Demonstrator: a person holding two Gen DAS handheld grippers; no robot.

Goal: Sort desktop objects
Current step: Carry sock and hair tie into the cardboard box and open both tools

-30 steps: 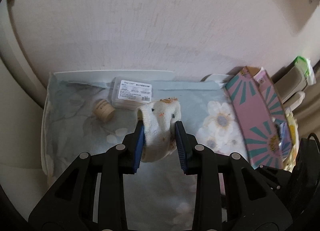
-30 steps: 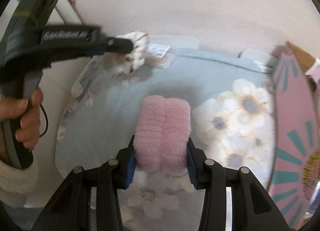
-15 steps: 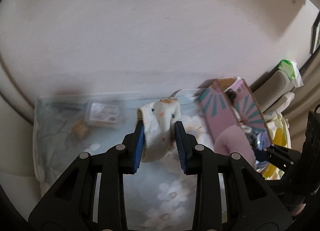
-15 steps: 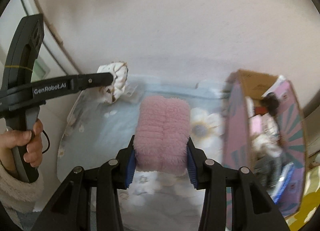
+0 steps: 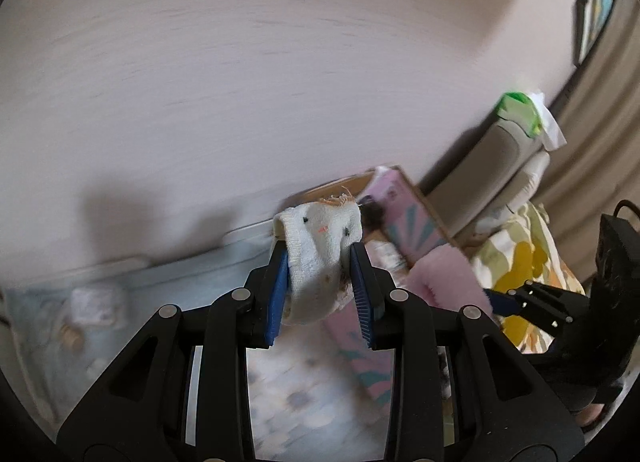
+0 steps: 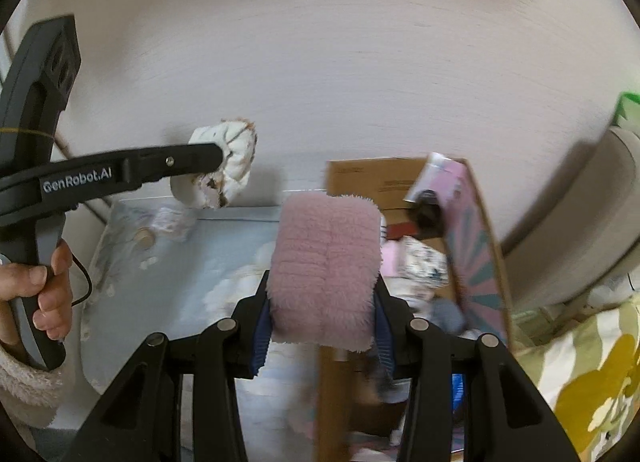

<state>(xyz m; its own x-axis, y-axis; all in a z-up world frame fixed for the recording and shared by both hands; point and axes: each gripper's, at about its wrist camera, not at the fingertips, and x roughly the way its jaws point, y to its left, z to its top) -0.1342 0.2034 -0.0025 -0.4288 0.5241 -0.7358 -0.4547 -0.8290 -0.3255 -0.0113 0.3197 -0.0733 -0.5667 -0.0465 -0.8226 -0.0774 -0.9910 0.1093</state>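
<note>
My left gripper is shut on a white sock with small dots, held in the air near the pink patterned cardboard box. My right gripper is shut on a fluffy pink sock, held over the box's near edge. The box holds several items. In the right wrist view the left gripper and its white sock hang at the left. In the left wrist view the pink sock shows at the right.
A blue floral cloth covers the desk. A small cork-like cylinder and a clear packet lie at its far left. A grey cushion and a yellow-patterned fabric are to the right. A wall stands behind.
Both grippers have moved right and up from over the cloth toward the pink box, each still holding its sock. The cylinder and packet have slid to the left of the views.
</note>
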